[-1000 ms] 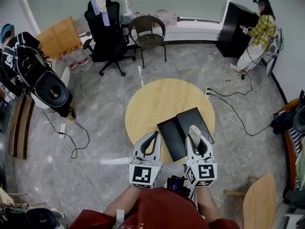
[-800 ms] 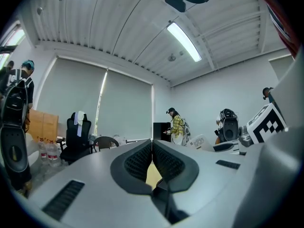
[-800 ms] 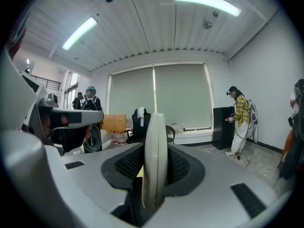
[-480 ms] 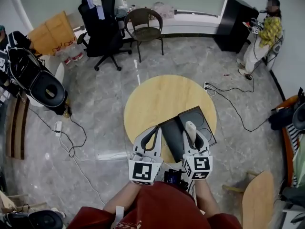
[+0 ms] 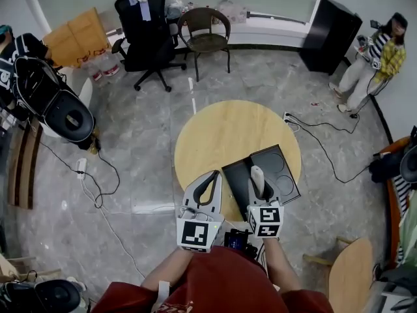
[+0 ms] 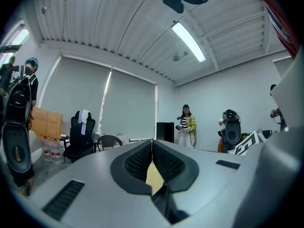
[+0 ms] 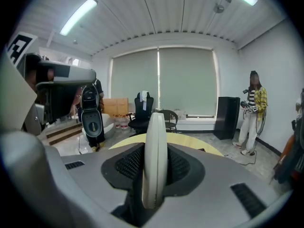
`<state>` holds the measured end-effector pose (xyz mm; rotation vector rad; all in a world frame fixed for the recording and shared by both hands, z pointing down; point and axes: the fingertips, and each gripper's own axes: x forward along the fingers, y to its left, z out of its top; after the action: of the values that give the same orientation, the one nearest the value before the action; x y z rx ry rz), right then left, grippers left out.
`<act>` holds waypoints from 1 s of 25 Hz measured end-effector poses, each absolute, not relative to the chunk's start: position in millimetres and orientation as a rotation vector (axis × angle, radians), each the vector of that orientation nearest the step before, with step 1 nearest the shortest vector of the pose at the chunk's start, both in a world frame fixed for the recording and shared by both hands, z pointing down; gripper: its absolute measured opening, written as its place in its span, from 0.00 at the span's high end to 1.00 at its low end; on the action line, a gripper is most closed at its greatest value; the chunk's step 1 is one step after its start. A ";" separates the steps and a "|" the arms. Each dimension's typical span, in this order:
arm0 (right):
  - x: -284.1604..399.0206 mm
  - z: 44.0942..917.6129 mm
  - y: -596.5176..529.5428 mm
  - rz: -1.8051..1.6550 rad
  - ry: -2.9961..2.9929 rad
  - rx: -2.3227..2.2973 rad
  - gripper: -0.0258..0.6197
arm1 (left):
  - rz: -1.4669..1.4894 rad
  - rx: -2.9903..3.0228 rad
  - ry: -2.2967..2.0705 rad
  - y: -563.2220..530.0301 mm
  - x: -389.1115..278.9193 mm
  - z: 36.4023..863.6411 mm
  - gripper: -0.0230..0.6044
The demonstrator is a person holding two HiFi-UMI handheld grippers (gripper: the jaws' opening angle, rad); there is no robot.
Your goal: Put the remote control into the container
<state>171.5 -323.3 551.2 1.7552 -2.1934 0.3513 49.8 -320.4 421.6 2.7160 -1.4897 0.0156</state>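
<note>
A white remote control stands on edge between the jaws of my right gripper, which is shut on it. It hangs above the black container, a two-part case lying open on the round wooden table. My left gripper is shut with nothing in it, and it sits at the table's near edge, left of the container. In the left gripper view its ribbed pads meet at the tips.
Around the table on the grey floor are a black office chair, a brown chair, a black cabinet, floor cables and a dark machine at left. One person stands at far right.
The head view has shifted slightly. My right gripper with the remote has drawn a little nearer to me over the container. The person at right has moved further right.
</note>
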 end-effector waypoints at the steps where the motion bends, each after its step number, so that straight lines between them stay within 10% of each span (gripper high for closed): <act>1: 170.5 555.6 -325.4 0.358 -2.184 1.746 0.75 | -0.004 2.715 -1.498 -321.5 47.8 419.0 0.93; 25: 152.9 691.9 -340.9 0.562 -1.910 1.483 0.75 | 0.026 2.677 -1.573 -315.7 11.2 419.3 0.93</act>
<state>152.9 -340.9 691.9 1.4825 -1.9104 0.5617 11.2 -315.7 419.3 2.6773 -1.5726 0.0256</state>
